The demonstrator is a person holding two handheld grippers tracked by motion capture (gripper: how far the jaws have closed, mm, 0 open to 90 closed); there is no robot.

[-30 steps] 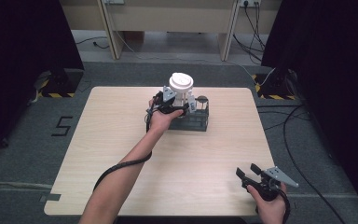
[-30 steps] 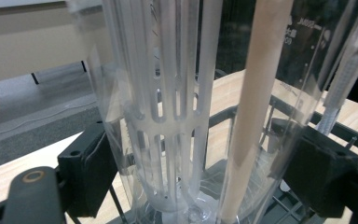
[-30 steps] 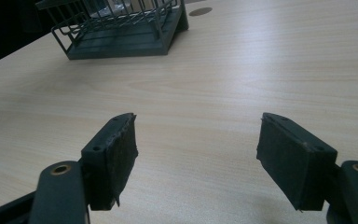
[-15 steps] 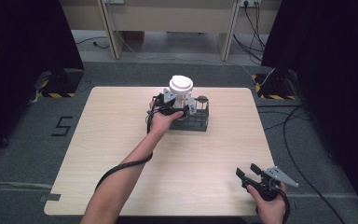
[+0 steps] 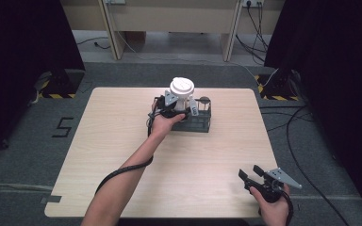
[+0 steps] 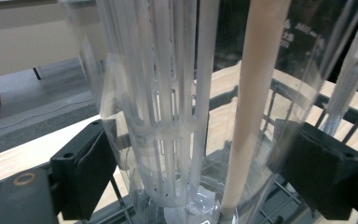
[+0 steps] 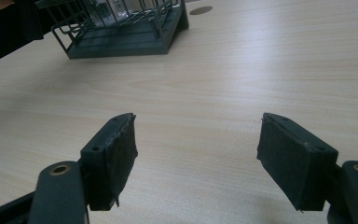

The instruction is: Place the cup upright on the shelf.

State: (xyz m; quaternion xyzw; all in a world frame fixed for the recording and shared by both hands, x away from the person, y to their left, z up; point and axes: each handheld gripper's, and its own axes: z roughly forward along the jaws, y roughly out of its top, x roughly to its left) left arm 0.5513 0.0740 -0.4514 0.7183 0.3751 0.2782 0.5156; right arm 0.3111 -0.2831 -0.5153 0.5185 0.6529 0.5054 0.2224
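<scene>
A clear plastic container [image 5: 183, 96] with a white lid stands in a dark wire rack [image 5: 201, 124] at the table's far middle. My left gripper [image 5: 178, 111] is at the rack, with a jaw pressed on each side of the container's wall. In the left gripper view the container [image 6: 168, 93] holds a slotted inner tube and a wooden stick [image 6: 254, 93] between my left gripper's [image 6: 205, 172] pads. My right gripper [image 5: 249, 171] hovers open over the near right of the table. In the right gripper view it [image 7: 196, 149] has only bare tabletop between its pads, with the rack [image 7: 121, 42] far ahead.
The wooden table [image 5: 122, 141] has a small round hole [image 7: 201, 10] beyond the rack. A cable trails from the left gripper along the forearm. Dark curtains, floor cables and yellow-black stands surround the table.
The left gripper and the container have shifted very slightly left and down at the rack. The right gripper has stayed where it was.
</scene>
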